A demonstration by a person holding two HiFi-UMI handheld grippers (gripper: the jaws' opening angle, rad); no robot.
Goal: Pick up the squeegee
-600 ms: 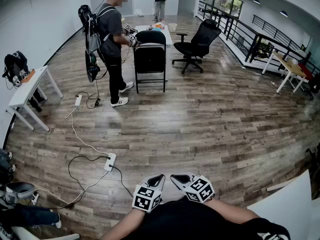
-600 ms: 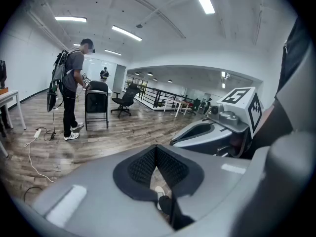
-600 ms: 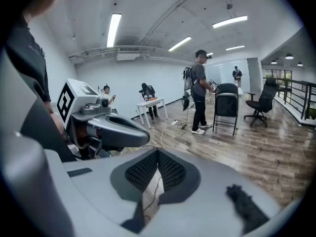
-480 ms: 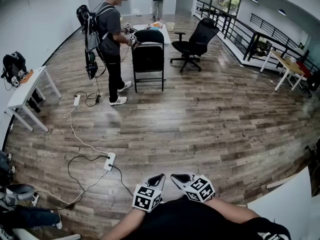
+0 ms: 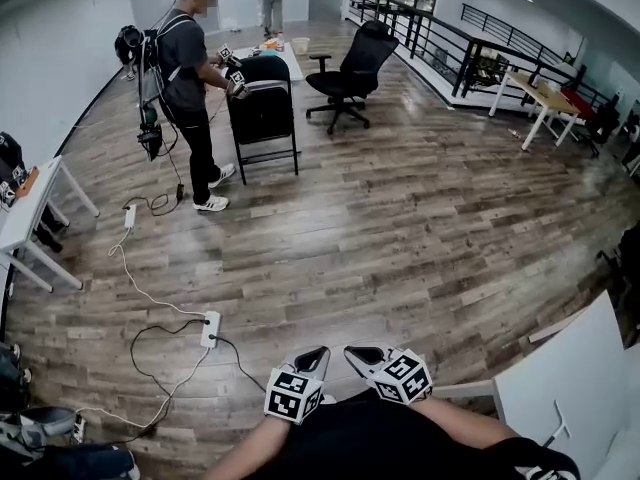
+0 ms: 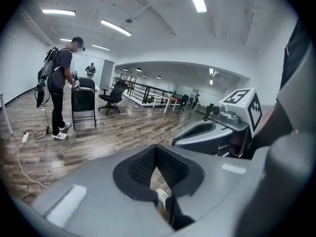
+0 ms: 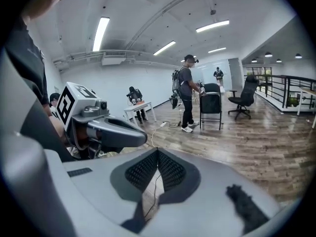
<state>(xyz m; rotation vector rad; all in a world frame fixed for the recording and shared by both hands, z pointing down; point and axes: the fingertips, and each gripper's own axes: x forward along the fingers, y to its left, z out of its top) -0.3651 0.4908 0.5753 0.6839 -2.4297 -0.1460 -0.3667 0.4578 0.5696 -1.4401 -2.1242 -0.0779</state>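
Head view: left gripper (image 5: pixel 316 354) and right gripper (image 5: pixel 358 354) sit side by side at bottom centre above the wooden floor (image 5: pixel 400 238). Both jaws are together, with nothing between them. A thin grey shape (image 5: pixel 556 432) on the white tabletop (image 5: pixel 575 373), lower right, may be the squeegee but is too small to tell.
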